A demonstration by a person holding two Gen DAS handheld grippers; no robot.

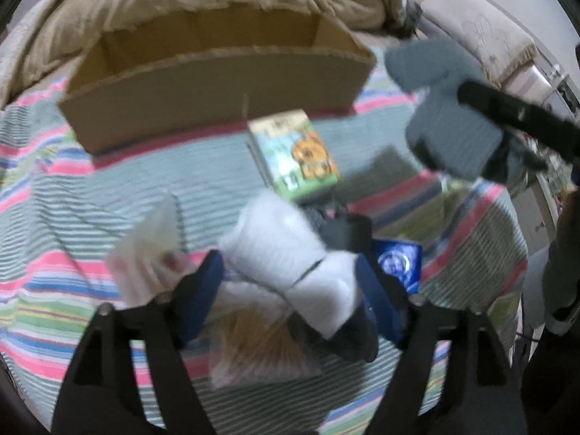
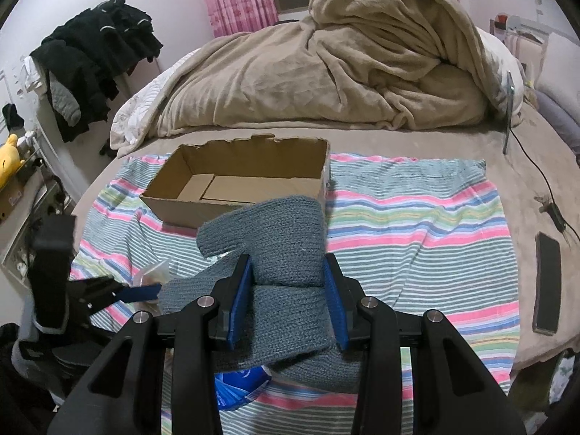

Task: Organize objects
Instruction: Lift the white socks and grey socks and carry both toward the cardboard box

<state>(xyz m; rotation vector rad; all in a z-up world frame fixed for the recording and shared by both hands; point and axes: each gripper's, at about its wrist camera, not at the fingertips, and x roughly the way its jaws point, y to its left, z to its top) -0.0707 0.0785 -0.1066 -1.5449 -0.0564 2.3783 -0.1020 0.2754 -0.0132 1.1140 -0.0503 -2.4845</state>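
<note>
An open cardboard box stands on the striped blanket, also in the left wrist view. My right gripper is shut on grey-blue knitted socks and holds them above the blanket just short of the box; they show at the upper right of the left wrist view. My left gripper stands around a white sock roll with dark toe; the view is blurred. A colourful small carton, a blue packet and a clear packet lie on the blanket.
A beige duvet is heaped behind the box. A black phone and a cable lie at the bed's right edge. Dark clothes hang at the left wall. The left gripper shows at the left.
</note>
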